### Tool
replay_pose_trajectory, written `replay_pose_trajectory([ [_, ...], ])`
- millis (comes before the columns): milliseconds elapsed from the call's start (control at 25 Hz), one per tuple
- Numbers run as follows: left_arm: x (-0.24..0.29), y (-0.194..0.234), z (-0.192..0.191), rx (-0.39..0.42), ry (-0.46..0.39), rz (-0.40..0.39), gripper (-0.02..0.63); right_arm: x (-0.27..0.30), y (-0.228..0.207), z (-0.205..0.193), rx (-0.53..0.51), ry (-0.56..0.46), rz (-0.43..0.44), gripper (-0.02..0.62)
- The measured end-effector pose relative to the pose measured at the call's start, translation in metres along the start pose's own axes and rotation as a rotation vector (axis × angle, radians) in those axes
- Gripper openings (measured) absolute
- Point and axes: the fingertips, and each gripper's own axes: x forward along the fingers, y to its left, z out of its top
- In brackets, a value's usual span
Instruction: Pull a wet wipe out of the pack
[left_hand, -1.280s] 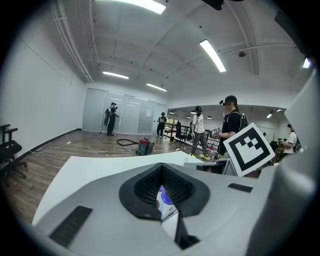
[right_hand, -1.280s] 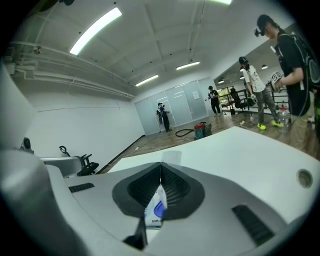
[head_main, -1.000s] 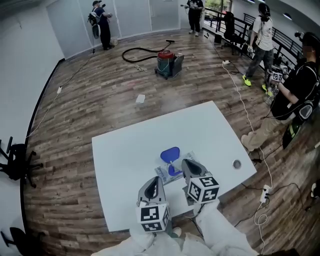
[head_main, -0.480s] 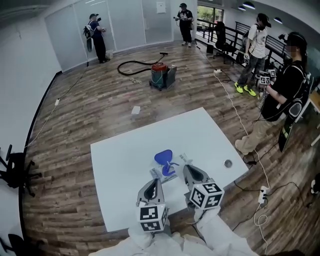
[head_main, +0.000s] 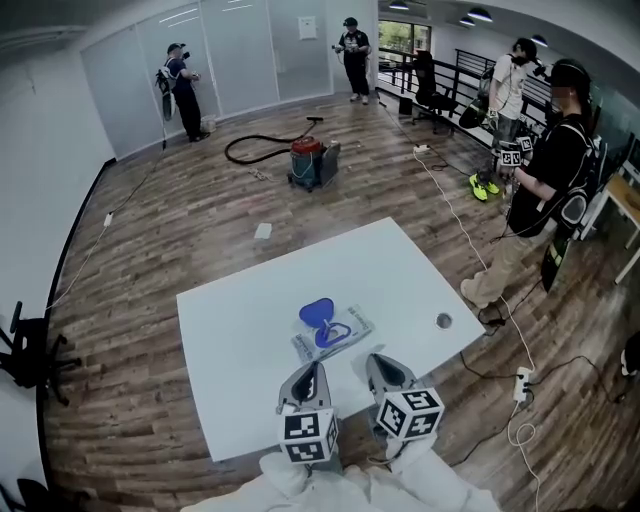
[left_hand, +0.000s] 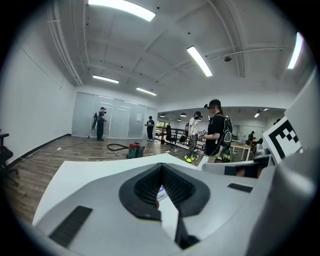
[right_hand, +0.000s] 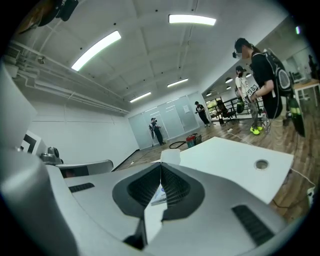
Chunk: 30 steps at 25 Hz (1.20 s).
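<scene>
Left gripper (head_main: 308, 372) and right gripper (head_main: 380, 362) withdrew down-frame from wet wipe pack (head_main: 333, 335) | left jaws clenched, empty | right jaws pinched wet wipe (right_hand: 170, 156)

white table (head_main: 240, 330) on wood floor (head_main: 180, 230) — wipe pack (head_main: 338, 336) lies near its middle, blue lid (head_main: 316, 313) flipped open; round hole (head_main: 443, 321) near the right edge.

You've got open bench (head_main: 240, 310) left of, right of and behind the pack (head_main: 331, 334); it's the one obstacle dead ahead. Grommet (head_main: 443, 321) well right, near the edge. Person (head_main: 545, 170) stands off that corner.
</scene>
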Motion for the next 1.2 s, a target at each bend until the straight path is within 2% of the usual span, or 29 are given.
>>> replay_pose_trajectory([
  [400, -0.008, -0.015, 0.001, 0.013, -0.008, 0.001, 0.000, -0.014, 0.002, 0.000, -0.029, -0.003, 0.007, 0.012],
  [600, -0.013, -0.011, -0.002, -0.030, 0.000, 0.004, 0.000, -0.012, 0.007, -0.001, -0.028, 0.003, 0.014, 0.011],
  [1200, -0.008, 0.004, 0.003, -0.025, -0.010, 0.034, 0.000, -0.001, 0.011, 0.001, -0.032, 0.015, 0.032, 0.011],
])
